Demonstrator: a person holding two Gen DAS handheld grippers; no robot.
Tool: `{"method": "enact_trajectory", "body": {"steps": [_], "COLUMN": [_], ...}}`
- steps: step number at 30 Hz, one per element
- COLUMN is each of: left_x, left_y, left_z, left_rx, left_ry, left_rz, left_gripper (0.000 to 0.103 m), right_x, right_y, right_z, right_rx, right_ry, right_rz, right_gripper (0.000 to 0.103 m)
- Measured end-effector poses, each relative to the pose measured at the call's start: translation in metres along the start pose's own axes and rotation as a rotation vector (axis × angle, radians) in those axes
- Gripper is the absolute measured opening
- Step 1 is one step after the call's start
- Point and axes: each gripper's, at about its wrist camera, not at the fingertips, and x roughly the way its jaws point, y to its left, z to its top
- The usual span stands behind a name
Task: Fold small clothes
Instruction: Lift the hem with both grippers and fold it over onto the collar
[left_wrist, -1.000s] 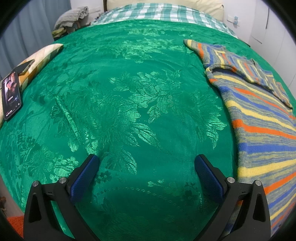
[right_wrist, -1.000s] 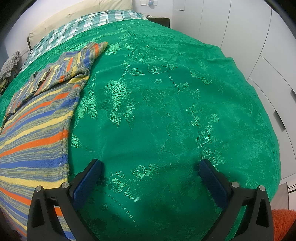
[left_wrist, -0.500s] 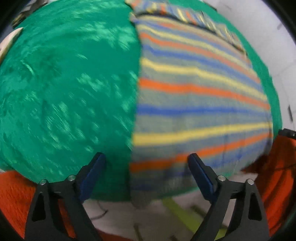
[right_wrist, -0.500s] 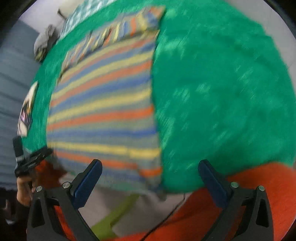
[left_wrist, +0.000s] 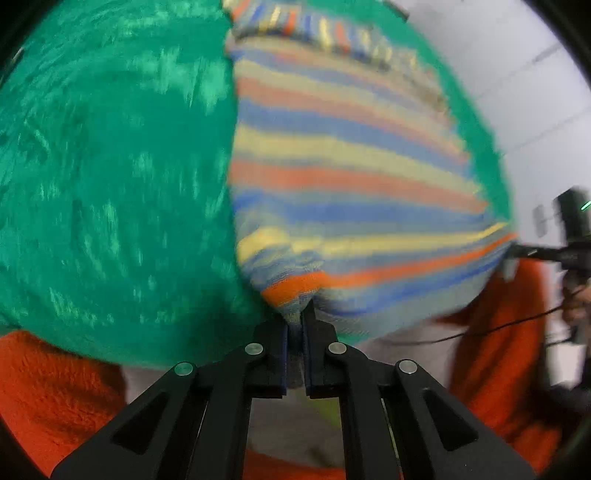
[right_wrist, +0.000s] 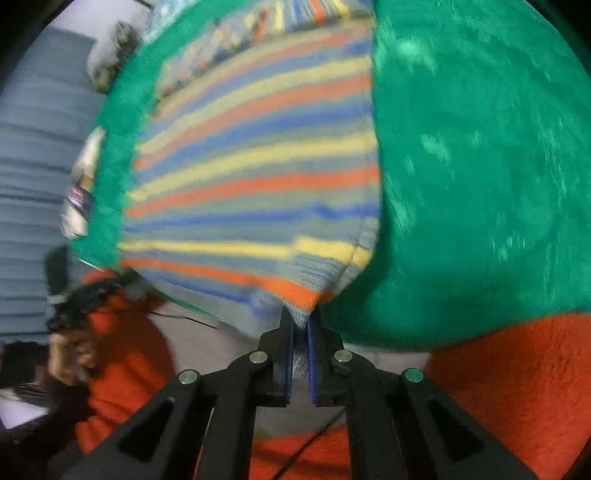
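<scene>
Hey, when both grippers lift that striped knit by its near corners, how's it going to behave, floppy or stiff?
Probably floppy: the striped knit already puckers where the left gripper pinches it. Its hem likely sags between that and the right gripper. The fuzzy weave shouldn't slip.

The right gripper (right_wrist: 301, 325) has just closed, pinching the near right corner of the striped sweater (right_wrist: 255, 177), which lies on the green bedspread (right_wrist: 480, 166). Left of the sweater, a hand (right_wrist: 68, 354) holds the other gripper.

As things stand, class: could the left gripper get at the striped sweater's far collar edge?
Probably not: the left gripper is shut on the striped sweater's near corner, so it would have to let go first.
</scene>
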Motion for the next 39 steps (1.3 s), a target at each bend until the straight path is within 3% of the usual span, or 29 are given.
{"method": "enact_trajectory", "body": {"steps": [2,4,6,7,9,10,11,12,14,16,19,22,24,25,26,27,29,32,36,39], "left_x": [-0.024,-0.044,-0.049,-0.048,-0.035,-0.021,-0.018,-0.009,0.006,0.015,0.026,0.05,0.062,0.064,0.064,0.064,0.053,0.041,0.063,0.045], "left_y": [-0.001,-0.002,-0.005,-0.005,-0.004,0.004,0.014,0.024,0.037,0.038,0.028,0.02,0.017,0.015,0.013,0.011,0.005,0.01,0.01,0.002], "left_z": [0.039,0.096,0.15,0.185,0.25,0.279,0.287,0.29,0.28,0.253,0.208,0.174,0.177,0.172,0.171,0.17,0.163,0.153,0.171,0.163], "left_rx": [-0.007,-0.005,0.004,0.011,0.01,-0.034,-0.089,-0.145,-0.211,-0.169,-0.06,-0.013,-0.034,-0.05,-0.051,-0.047,-0.013,0.008,0.026,0.036], "left_ry": [-0.061,-0.141,-0.206,-0.237,-0.317,-0.33,-0.33,-0.323,-0.291,-0.28,-0.236,-0.17,-0.14,-0.159,-0.162,-0.148,-0.142,-0.12,-0.066,-0.12], "left_rz": [-0.04,-0.044,-0.022,-0.011,0.041,0.086,0.117,0.131,0.086,0.062,0.124,0.241,0.258,0.25,0.24,0.229,0.234,0.204,0.244,0.298], "left_gripper": [0.004,0.004,0.004,0.007,0.028,0.063,0.073,0.069,0.063,0.066,0.074,0.073,0.058,0.034,0.007,0.007,0.005,0.005,0.009,0.034], "right_x": [-0.027,-0.049,-0.067,-0.078,-0.081,-0.079,-0.074,-0.068,-0.056,-0.049,-0.036,-0.011,0.009,0.018,0.03,0.038,0.042,0.027,0.038,0.036], "right_y": [0.0,-0.001,-0.007,-0.014,-0.023,-0.026,-0.034,-0.04,-0.045,-0.045,-0.042,-0.034,-0.031,-0.032,-0.035,-0.039,-0.046,-0.039,-0.048,-0.045], "right_z": [0.026,0.062,0.103,0.14,0.191,0.219,0.245,0.262,0.273,0.268,0.233,0.202,0.192,0.19,0.191,0.194,0.19,0.174,0.184,0.184], "right_rx": [0.019,0.023,0.026,0.032,0.04,0.059,0.065,0.082,0.089,0.054,-0.021,-0.072,-0.09,-0.09,-0.064,-0.037,0.022,-0.001,-0.001,-0.022], "right_ry": [-0.06,-0.132,-0.212,-0.28,-0.367,-0.426,-0.474,-0.504,-0.493,-0.471,-0.439,-0.386,-0.355,-0.343,-0.315,-0.299,-0.267,-0.245,-0.208,-0.228], "right_rz": [0.094,0.134,0.137,0.126,0.128,0.158,0.157,0.086,-0.001,-0.015,-0.034,-0.029,-0.049,-0.069,-0.085,-0.098,-0.127,-0.151,-0.187,-0.175], "right_gripper": [0.006,0.006,0.006,0.006,0.009,0.013,0.036,0.058,0.058,0.058,0.058,0.058,0.053,0.047,0.012,0.005,0.004,0.004,0.004,0.01]}}
